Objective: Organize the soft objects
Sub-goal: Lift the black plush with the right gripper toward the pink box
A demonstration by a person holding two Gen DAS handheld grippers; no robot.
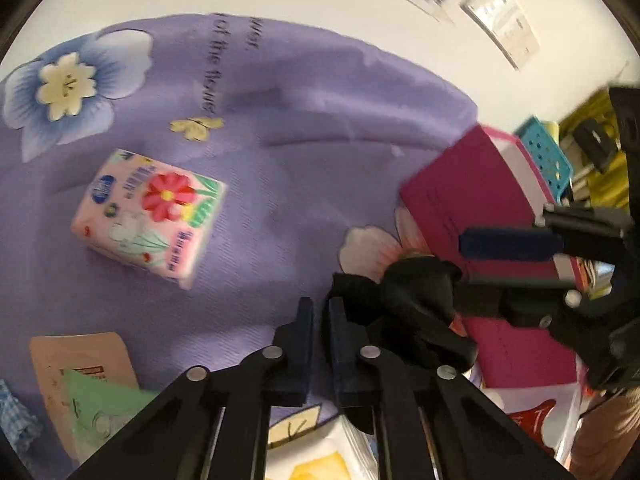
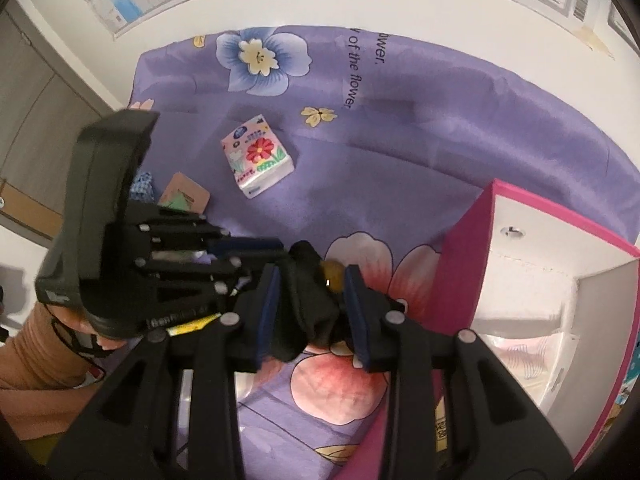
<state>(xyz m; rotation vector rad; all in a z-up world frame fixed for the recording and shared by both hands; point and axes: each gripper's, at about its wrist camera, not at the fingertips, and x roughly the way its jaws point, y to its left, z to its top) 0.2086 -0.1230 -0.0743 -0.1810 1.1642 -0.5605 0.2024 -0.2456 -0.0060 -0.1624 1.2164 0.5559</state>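
A black soft cloth item [image 2: 310, 304] hangs between my two grippers above the purple flowered bedsheet [image 2: 400, 152]. My right gripper [image 2: 312, 280] holds it between its blue pads. It shows in the left wrist view [image 1: 416, 292], just right of my left gripper [image 1: 320, 312], whose jaws are nearly closed with a narrow empty gap. The left gripper appears in the right wrist view [image 2: 256, 250], touching the cloth's left side. A pink flowered tissue pack [image 1: 148, 212] [image 2: 258, 156] lies on the sheet further back.
A magenta box with a white inside [image 2: 540, 280] [image 1: 480, 220] stands open at the right. A tan packet with a green one on it [image 1: 80, 384] [image 2: 184, 194] and a blue checked cloth [image 2: 142, 184] lie at the left. A white wall is behind.
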